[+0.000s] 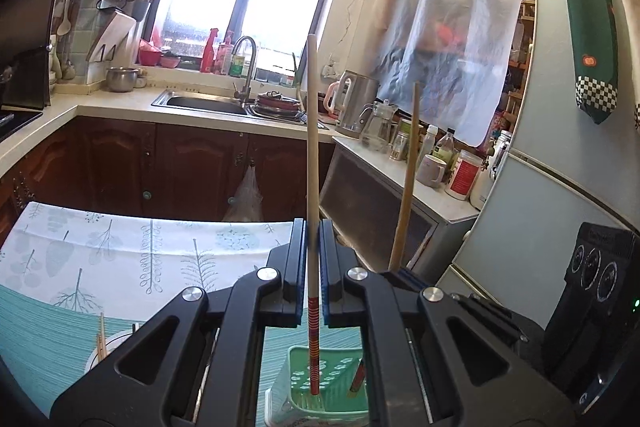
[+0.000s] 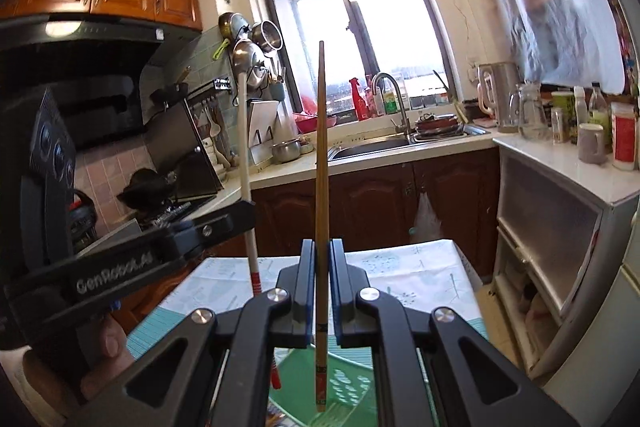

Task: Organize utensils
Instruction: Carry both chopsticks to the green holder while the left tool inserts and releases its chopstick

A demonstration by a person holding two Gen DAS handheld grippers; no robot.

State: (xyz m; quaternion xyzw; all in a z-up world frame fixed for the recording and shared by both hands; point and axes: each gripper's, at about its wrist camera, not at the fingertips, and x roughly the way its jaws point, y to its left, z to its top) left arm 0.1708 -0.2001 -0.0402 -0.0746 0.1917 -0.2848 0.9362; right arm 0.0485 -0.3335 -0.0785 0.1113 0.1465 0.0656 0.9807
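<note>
Wooden chopstick [image 2: 321, 187] stands upright, clamped between right gripper [image 2: 321, 259] fingers.

Table [image 1: 36, 327] under leaf-print cloth [image 1: 120, 251], green basket [image 1: 340, 371], white cup [image 1: 108, 347] of chopsticks

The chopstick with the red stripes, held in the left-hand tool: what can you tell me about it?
The chopstick looks like pale wood or bamboo, long, slim and round. Its lower part carries red bands. It stands nearly upright, clamped between the blue pads of the left gripper, which is shut on it. Its banded end hangs over or just inside a green perforated plastic basket on the table; contact with the basket cannot be judged. Its plain end points up toward the window.
</note>
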